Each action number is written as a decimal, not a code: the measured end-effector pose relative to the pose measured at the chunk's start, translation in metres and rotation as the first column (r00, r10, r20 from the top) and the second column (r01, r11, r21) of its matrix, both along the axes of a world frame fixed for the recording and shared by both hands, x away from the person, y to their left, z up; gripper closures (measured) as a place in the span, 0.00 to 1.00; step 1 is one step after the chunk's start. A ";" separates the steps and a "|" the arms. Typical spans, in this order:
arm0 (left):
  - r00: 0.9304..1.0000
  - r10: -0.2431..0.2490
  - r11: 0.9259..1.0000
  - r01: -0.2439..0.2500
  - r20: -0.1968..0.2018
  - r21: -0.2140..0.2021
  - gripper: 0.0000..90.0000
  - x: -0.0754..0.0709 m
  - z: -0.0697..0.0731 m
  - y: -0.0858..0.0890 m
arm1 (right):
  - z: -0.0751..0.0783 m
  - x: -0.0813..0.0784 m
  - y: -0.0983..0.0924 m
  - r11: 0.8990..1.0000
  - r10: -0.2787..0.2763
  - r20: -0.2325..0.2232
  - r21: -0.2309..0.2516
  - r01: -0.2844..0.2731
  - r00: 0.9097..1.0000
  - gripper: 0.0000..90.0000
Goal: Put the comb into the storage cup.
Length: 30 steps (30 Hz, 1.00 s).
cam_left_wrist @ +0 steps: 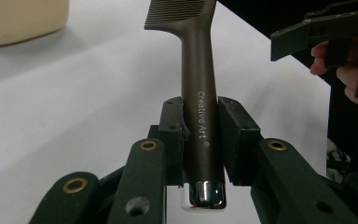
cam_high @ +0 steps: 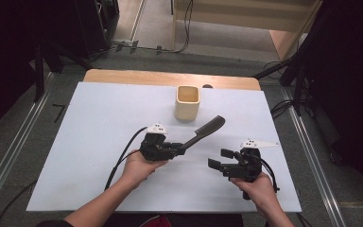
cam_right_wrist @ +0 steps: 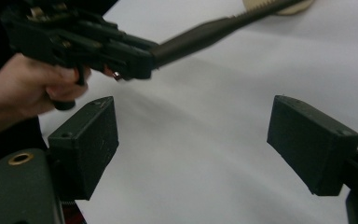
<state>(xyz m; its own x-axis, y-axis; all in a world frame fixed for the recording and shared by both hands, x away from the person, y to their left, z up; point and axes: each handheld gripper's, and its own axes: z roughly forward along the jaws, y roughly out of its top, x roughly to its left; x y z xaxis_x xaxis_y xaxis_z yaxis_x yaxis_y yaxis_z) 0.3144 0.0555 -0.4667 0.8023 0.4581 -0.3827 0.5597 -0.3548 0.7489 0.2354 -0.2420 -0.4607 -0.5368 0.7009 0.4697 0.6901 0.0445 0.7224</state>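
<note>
"Creative Art ®" printed on comb handle (cam_left_wrist: pixel 200 121).

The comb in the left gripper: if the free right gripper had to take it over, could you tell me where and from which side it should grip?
Probably the bare stretch of the comb's handle between the left gripper and the teeth. The right gripper is open and could come in from the side, jaws across the narrow round shaft. The teeth are thin and less solid to clamp, and the chrome end sits behind the left jaws.

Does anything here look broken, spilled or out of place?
Nothing stands out. The left gripper holds a comb by its handle, the right gripper is open, and the cream cup stands upright on the table.
</note>
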 end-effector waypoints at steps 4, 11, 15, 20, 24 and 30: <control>0.999 0.006 0.999 -0.007 -0.035 -0.041 0.82 0.001 -0.001 -0.006 | 0.004 0.003 0.004 0.998 -0.029 -0.008 0.047 0.029 1.000 0.16; 0.995 0.031 0.993 -0.041 -0.093 -0.110 0.82 0.003 -0.004 -0.017 | 0.005 0.009 0.008 0.991 -0.094 -0.029 0.091 0.096 0.995 0.16; 0.992 0.045 0.987 -0.063 -0.121 -0.148 0.82 0.005 -0.005 -0.019 | 0.006 0.012 0.008 0.987 -0.119 -0.036 0.105 0.122 0.992 0.16; 0.987 0.071 0.977 -0.098 -0.144 -0.188 0.82 0.005 -0.007 -0.019 | 0.007 0.017 0.009 0.977 -0.163 -0.049 0.131 0.168 0.985 0.16; 0.986 0.090 0.970 -0.118 -0.137 -0.211 0.82 0.003 -0.007 -0.019 | 0.005 0.023 0.011 0.966 -0.198 -0.066 0.155 0.206 0.978 0.17; 0.985 0.109 0.968 -0.135 -0.131 -0.210 0.82 0.002 -0.011 -0.019 | 0.003 0.031 0.014 0.944 -0.227 -0.115 0.220 0.248 0.967 0.20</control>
